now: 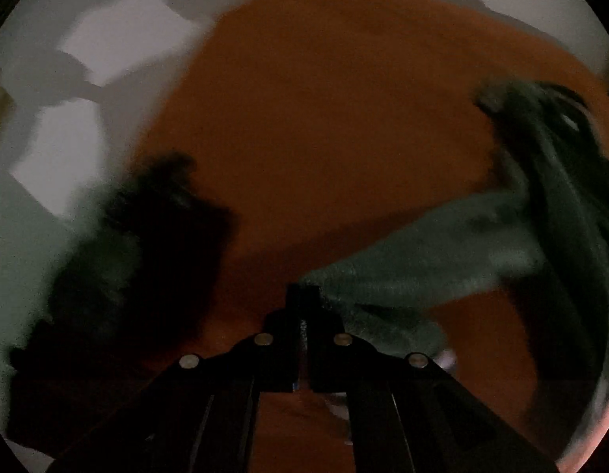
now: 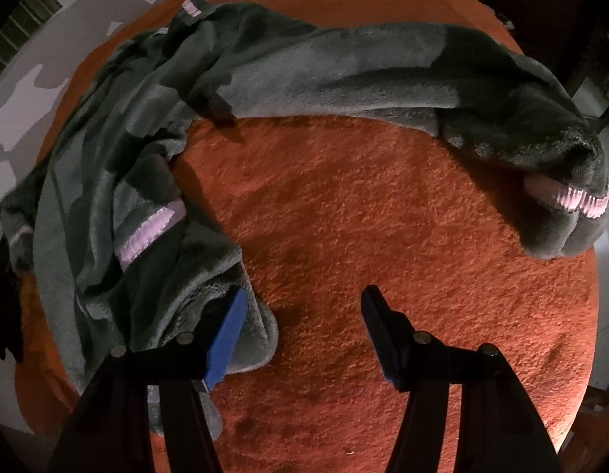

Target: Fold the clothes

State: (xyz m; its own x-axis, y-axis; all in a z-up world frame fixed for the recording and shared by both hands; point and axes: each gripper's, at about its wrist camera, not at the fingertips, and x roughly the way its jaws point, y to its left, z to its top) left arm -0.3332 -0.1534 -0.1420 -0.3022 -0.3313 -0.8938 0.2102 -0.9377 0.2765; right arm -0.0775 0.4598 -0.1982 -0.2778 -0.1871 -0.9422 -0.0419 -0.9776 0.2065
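A grey fleece garment (image 2: 154, 126) with pink ribbed trim (image 2: 146, 232) lies crumpled on a round orange rug (image 2: 343, 216). One long part (image 2: 363, 71) arcs across the far side to a cuff at the right edge. My right gripper (image 2: 304, 295) is open above the rug. Its left blue pad (image 2: 225, 335) sits over the garment's near hem and its right finger over bare rug. The left wrist view is blurred. There my left gripper (image 1: 303, 291) is shut on an edge of the garment (image 1: 422, 252), which stretches away to the right, above the rug (image 1: 324, 118).
Pale floor (image 1: 107, 47) with patches of light surrounds the rug. A dark blurred shape (image 1: 146, 244) lies at the rug's left edge in the left wrist view. Dark furniture (image 2: 541, 8) stands beyond the rug at the far right.
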